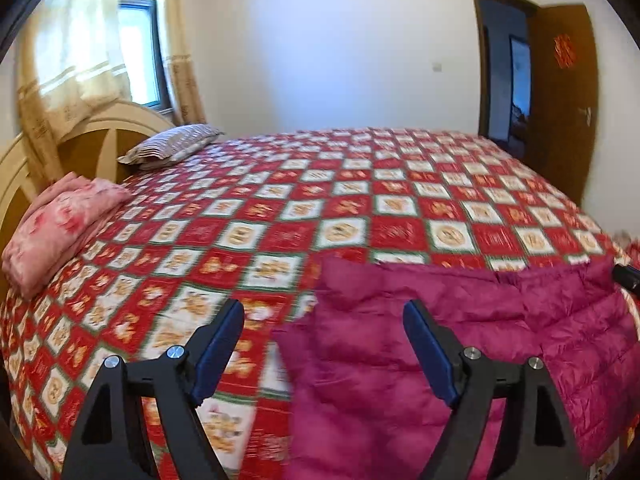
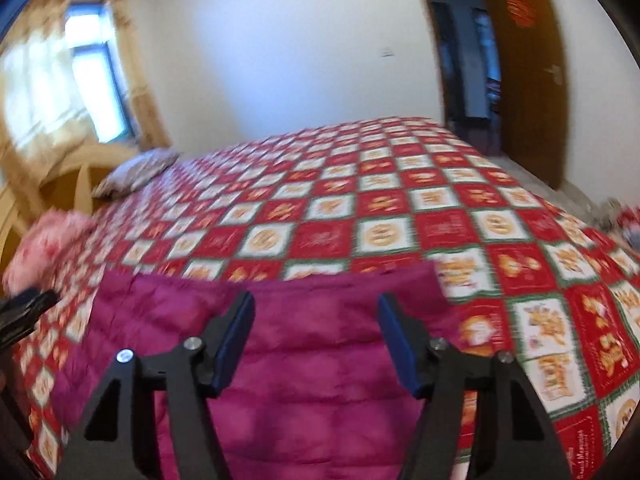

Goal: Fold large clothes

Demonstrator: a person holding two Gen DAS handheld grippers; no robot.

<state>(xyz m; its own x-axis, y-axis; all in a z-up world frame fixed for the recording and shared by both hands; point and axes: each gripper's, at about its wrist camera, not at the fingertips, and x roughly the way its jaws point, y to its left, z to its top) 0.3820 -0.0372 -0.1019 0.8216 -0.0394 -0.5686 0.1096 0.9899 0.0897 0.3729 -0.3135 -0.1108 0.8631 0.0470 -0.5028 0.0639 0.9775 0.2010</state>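
Note:
A magenta quilted down jacket (image 1: 460,344) lies flat near the front edge of the bed; it also shows in the right wrist view (image 2: 320,360). My left gripper (image 1: 324,316) is open and empty above the jacket's left edge. My right gripper (image 2: 316,308) is open and empty above the jacket's middle. The tip of the right gripper shows at the right edge of the left wrist view (image 1: 628,276), and the left gripper shows at the left edge of the right wrist view (image 2: 24,312).
The bed is covered by a red and white checked bedspread (image 1: 320,200). A folded pink garment (image 1: 60,224) and a striped pillow (image 1: 172,146) lie by the headboard (image 1: 92,140). A brown door (image 1: 560,96) stands open at the far right.

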